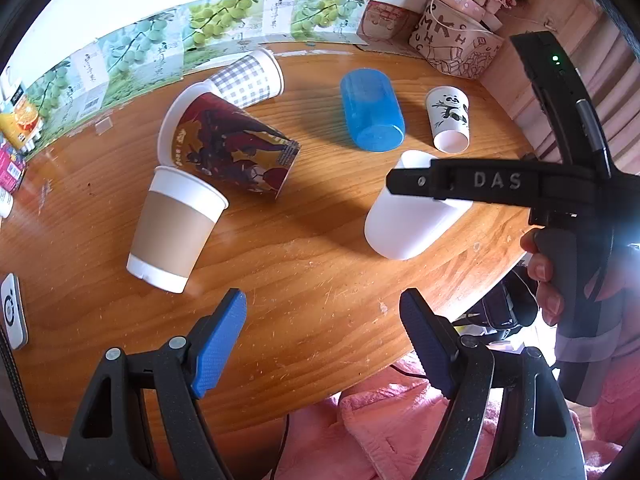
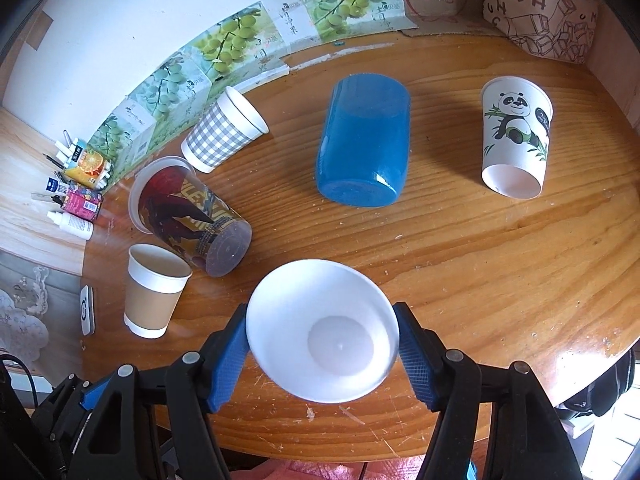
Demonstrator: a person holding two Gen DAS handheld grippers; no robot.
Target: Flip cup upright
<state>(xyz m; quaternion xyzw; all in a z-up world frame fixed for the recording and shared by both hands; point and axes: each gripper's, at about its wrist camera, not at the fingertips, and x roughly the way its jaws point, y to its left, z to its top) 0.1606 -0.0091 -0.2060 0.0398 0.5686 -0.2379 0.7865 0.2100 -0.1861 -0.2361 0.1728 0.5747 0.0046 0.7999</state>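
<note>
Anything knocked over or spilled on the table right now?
Four lie on their sides: the grey checked paper cup, red illustrated cup, blue plastic tumbler and panda paper cup. The right gripper brackets a tilted white cup. No spill visible.

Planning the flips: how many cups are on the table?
6: brown cup upright at left, red cup, checked cup, blue cup, panda cup, white cup between right hand-held gripper fingers.

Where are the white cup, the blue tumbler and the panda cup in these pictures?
white cup (image 2: 320,320): right wrist view, inner wall.
blue tumbler (image 2: 362,140): right wrist view, its side.
panda cup (image 1: 447,114): left wrist view, printed side.
</note>
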